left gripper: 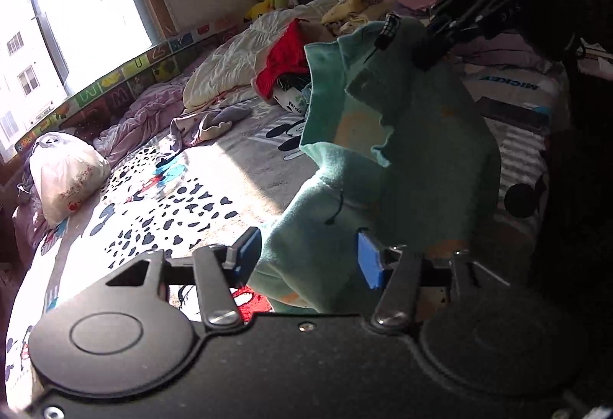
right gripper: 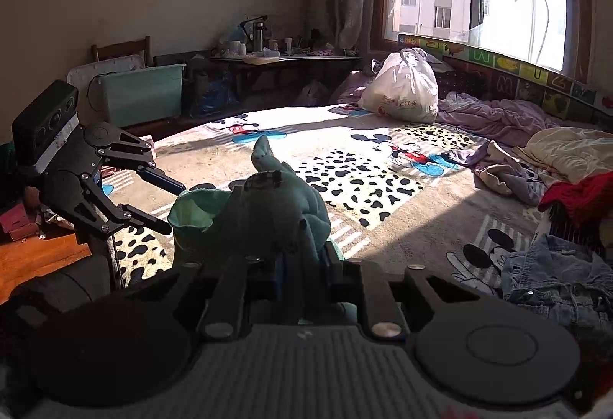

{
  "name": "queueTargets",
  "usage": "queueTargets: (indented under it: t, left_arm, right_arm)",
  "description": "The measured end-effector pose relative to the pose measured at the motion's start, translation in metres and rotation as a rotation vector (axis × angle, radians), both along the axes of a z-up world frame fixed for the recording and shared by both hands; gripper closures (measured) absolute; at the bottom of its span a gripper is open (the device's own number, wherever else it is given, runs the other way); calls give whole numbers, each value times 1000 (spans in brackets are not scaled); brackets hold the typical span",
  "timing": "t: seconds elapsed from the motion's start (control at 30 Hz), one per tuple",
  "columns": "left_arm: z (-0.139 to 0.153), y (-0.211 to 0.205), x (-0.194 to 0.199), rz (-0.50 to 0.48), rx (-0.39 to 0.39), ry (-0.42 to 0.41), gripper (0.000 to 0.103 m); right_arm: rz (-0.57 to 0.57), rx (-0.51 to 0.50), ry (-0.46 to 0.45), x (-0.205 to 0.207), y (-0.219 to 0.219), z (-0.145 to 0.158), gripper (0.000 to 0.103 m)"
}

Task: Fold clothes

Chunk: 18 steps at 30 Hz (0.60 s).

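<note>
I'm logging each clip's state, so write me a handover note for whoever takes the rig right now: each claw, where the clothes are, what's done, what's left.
Right claw: shut on the green garment, holding it up above the bed.
Left claw: open, fingers on either side of the garment's lower part, not gripping.
Other clothes: a red garment, denim piece and lilac piece lie loose on the bed.
Done: green garment picked up; no fold visible yet.
Left: grab the lower part with the left claw, spread it, fold it, then the rest of the pile.
</note>
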<state>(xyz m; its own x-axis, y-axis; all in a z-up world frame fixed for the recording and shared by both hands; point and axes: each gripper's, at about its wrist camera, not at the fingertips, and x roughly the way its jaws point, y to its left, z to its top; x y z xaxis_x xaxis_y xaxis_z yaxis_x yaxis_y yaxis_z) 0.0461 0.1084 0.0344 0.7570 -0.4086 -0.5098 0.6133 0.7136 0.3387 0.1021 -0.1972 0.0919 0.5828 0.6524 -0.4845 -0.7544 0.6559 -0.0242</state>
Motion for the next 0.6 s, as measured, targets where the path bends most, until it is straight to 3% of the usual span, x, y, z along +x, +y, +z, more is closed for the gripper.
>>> queueTargets:
  t: [0.1, 0.2, 0.23, 0.3, 0.4, 0.6]
  left_arm:
    - [2, -9, 10, -42, 24, 7, 40]
    - [2, -17, 22, -70, 42, 23, 43]
    - [1, -19, 26, -77, 39, 37, 67]
    - [0, -21, 27, -60, 43, 43, 94]
    - [8, -18, 16, -14, -5, 19, 96]
    - [69, 6, -40, 82, -164, -129, 96]
  right_arm:
    - [4, -14, -4, -1, -1, 2, 82]
    - [11, -41, -22, -8, 3, 4, 82]
    - [11, -46, -27, -10, 3, 4, 82]
    - [8, -52, -37, -13, 4, 6, 82]
    - [-8, -44, -62, -21, 3, 11, 82]
    - [-7, 6, -107, -34, -6, 39, 82]
